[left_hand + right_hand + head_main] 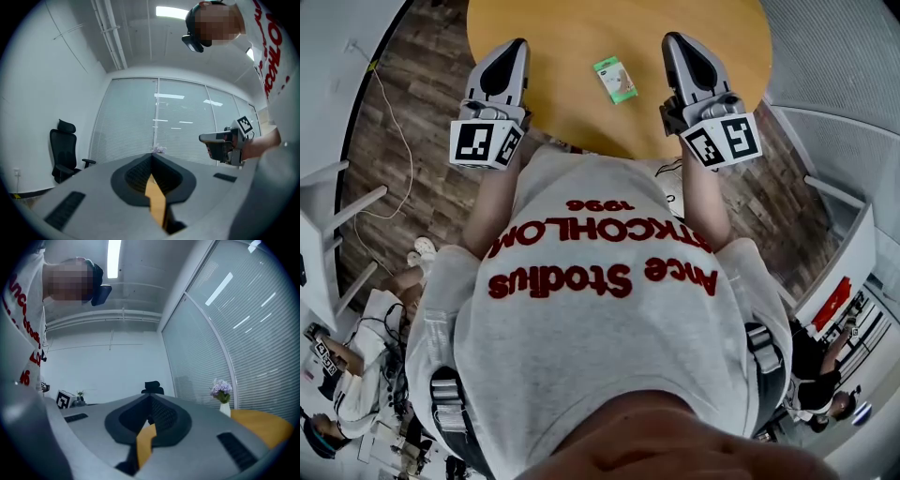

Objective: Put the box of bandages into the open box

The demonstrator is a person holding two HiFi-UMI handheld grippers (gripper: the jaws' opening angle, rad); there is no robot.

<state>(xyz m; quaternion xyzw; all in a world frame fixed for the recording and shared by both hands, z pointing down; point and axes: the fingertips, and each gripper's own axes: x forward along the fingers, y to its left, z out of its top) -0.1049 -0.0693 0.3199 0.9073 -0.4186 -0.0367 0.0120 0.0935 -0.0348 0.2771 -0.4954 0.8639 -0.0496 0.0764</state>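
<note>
In the head view a small green-and-white box of bandages (616, 80) lies on the round wooden table (581, 28), between my two grippers and apart from both. My left gripper (518, 43) is held level over the table's near-left edge, its jaws shut with nothing in them. To the right of the box, my right gripper (672, 37) is also shut and holds nothing. The left gripper view shows my left gripper (152, 154) closed to a seam, with the right gripper (225, 143) beside it. In the right gripper view my right gripper (150, 397) is shut too. No open box is in view.
A white cable (394, 141) runs over the wooden floor to the left of the table. A black office chair (63, 150) stands by the window blinds. A white vase of purple flowers (221, 394) stands on the table's far side. Other people sit at the lower corners.
</note>
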